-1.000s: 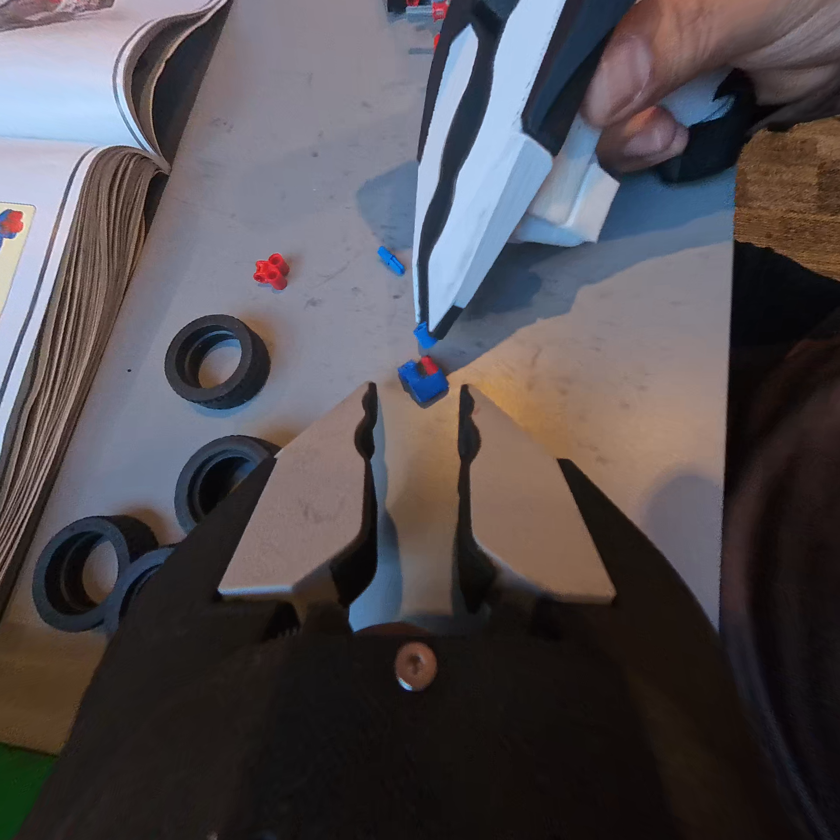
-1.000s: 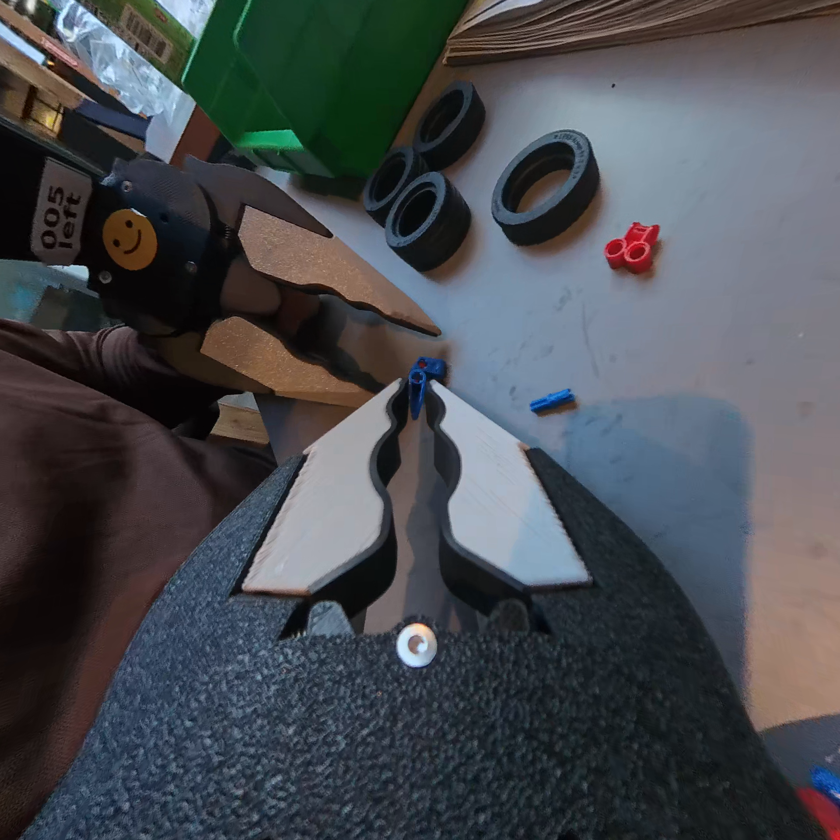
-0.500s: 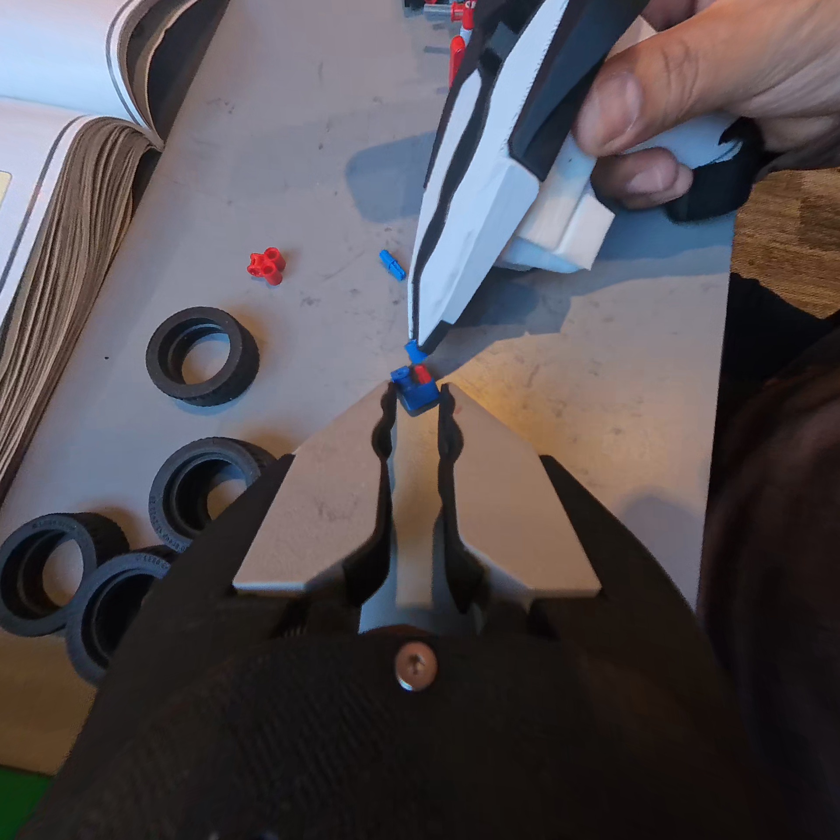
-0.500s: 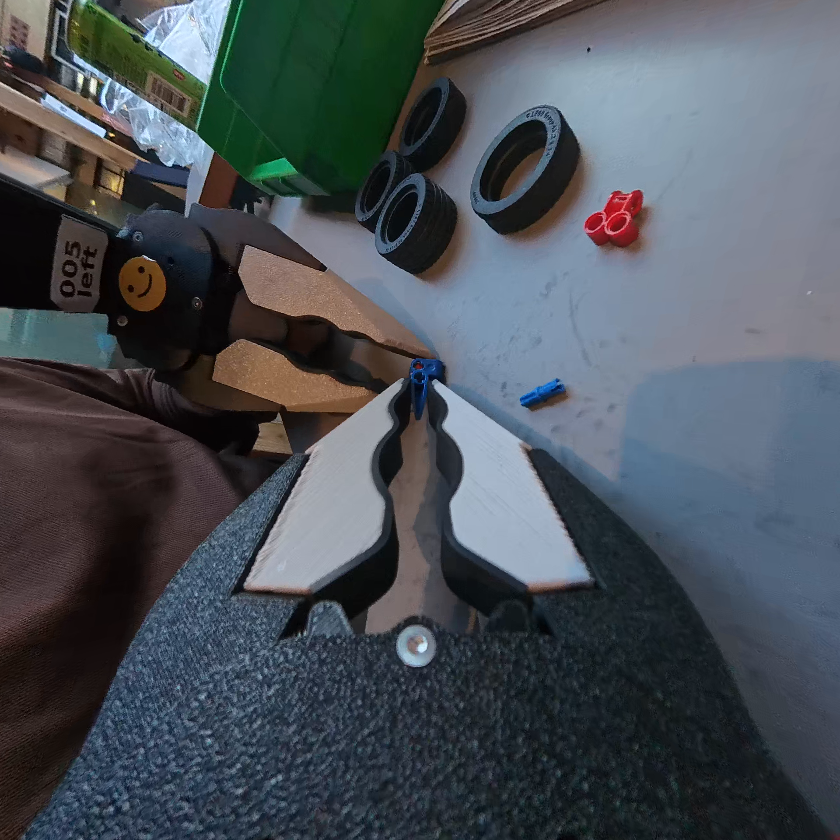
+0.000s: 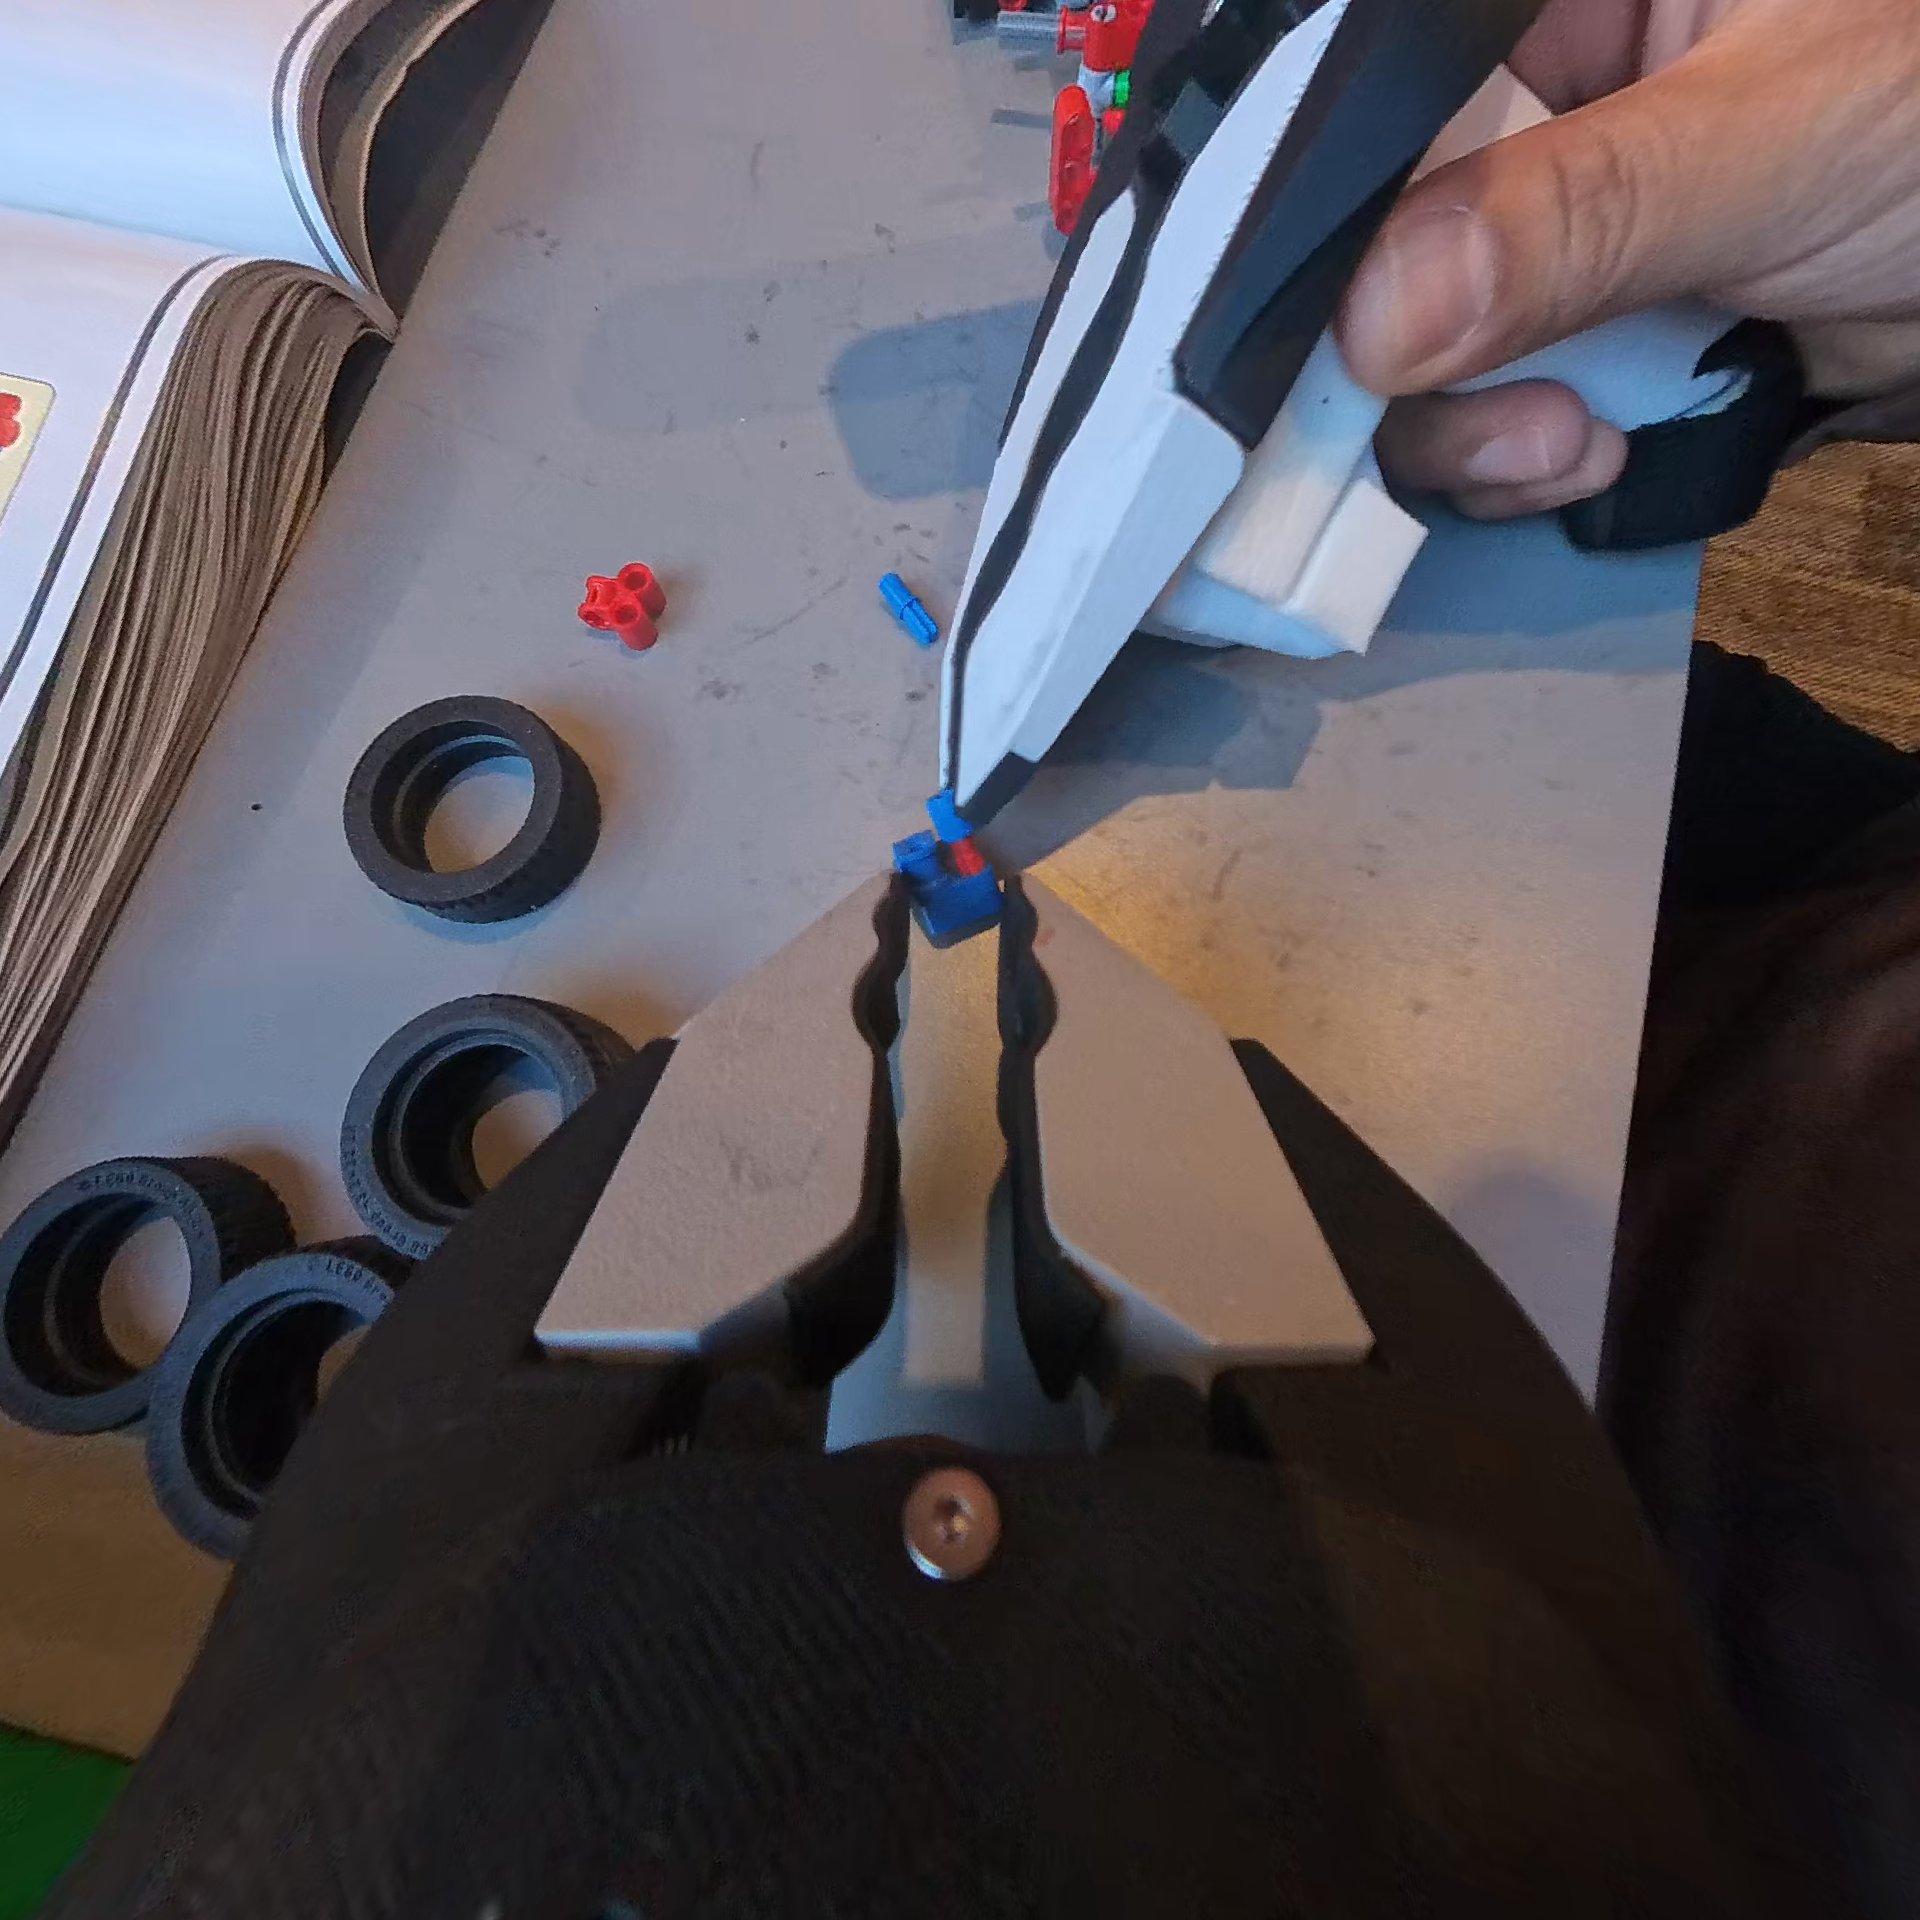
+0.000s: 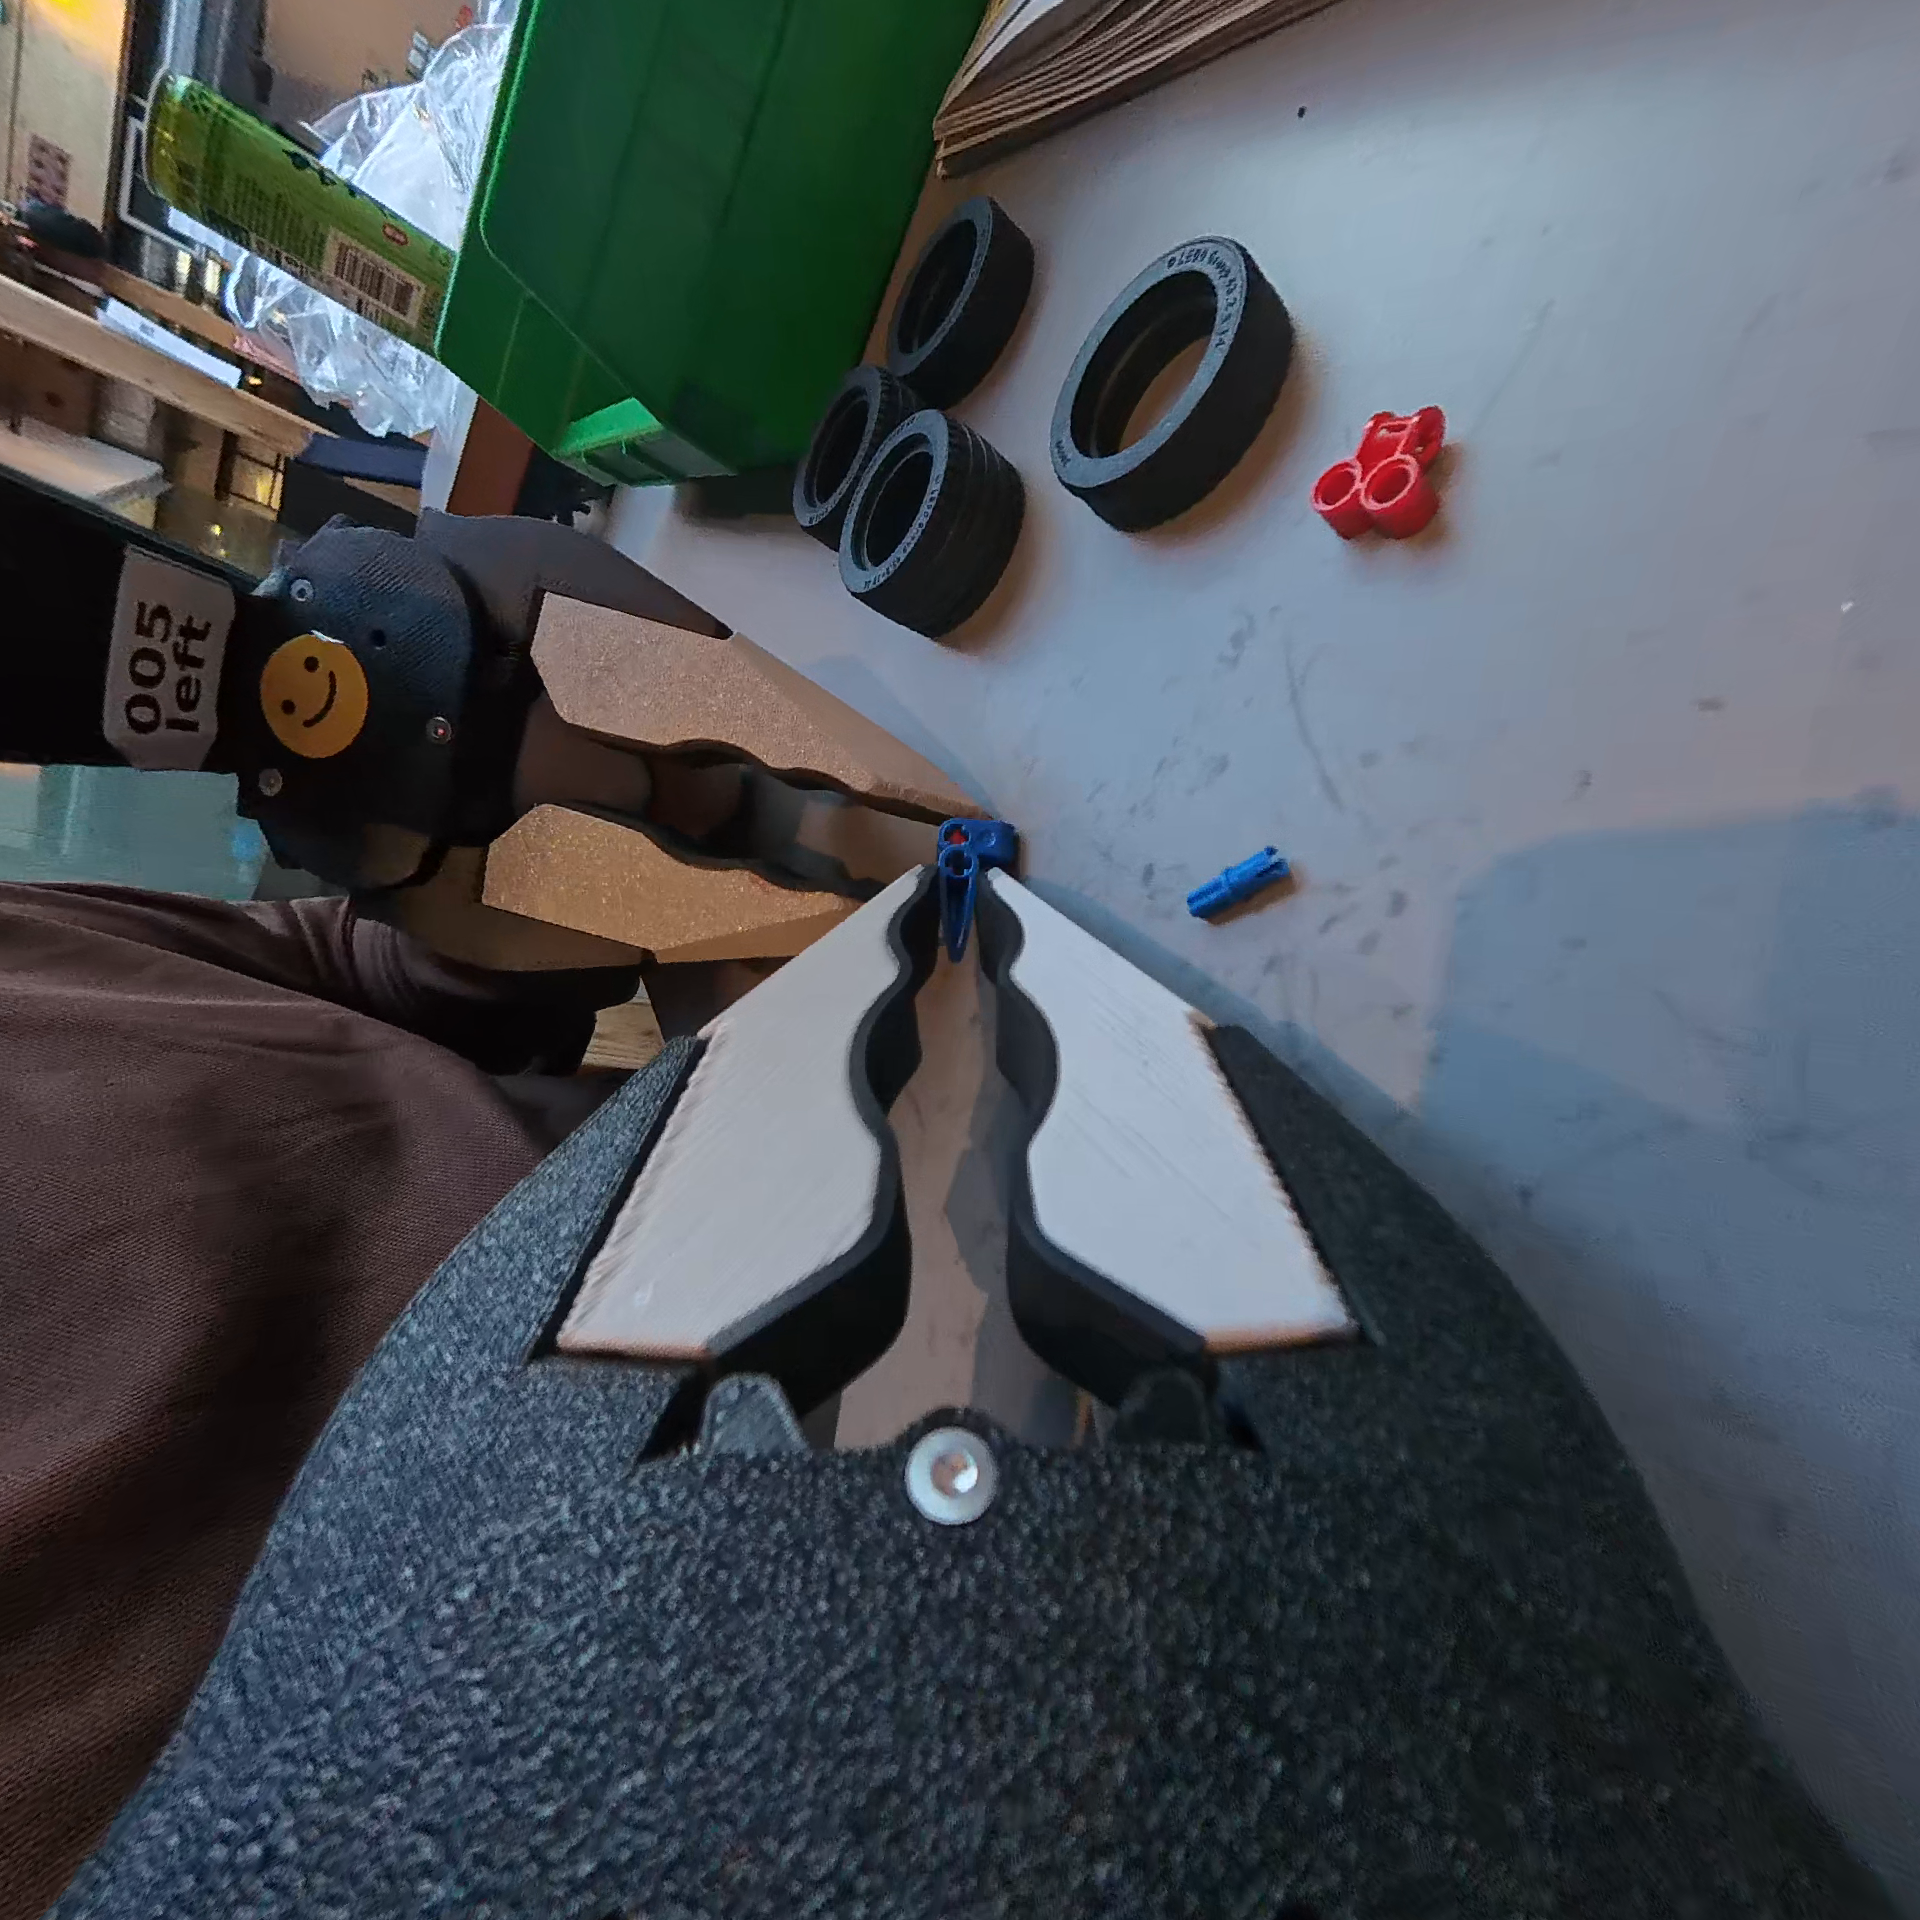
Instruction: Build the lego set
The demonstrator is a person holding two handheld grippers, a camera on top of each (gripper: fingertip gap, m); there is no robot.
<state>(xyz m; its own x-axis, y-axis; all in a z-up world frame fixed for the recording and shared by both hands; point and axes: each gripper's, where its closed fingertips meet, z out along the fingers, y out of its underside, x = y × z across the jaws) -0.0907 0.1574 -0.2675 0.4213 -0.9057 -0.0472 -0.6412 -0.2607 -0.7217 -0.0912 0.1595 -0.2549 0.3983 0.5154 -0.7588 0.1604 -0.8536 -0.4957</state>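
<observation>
A small blue connector block (image 5: 956,906) with a red piece in it sits on the grey table, pinched between the tips of my left gripper (image 5: 953,883). My right gripper (image 5: 961,800) comes down from the upper right, shut on a short blue pin (image 5: 948,814) whose end touches the top of the block. In the right wrist view the pin (image 6: 956,914) is clamped in my right gripper (image 6: 957,881), pointing at the block (image 6: 982,842) held by the left gripper (image 6: 930,854).
A loose blue pin (image 5: 907,609) and a red connector (image 5: 621,605) lie beyond the block. Several black tyres (image 5: 473,808) lie to the left, by an open instruction book (image 5: 156,468). A part-built model (image 5: 1081,135) is at the back. A green bin (image 6: 675,208) stands past the tyres. Left and right tips are no more than a few centimetres apart.
My left gripper has moved forward and closed on the blue block. My right gripper has brought the blue pin down against the block's top.
</observation>
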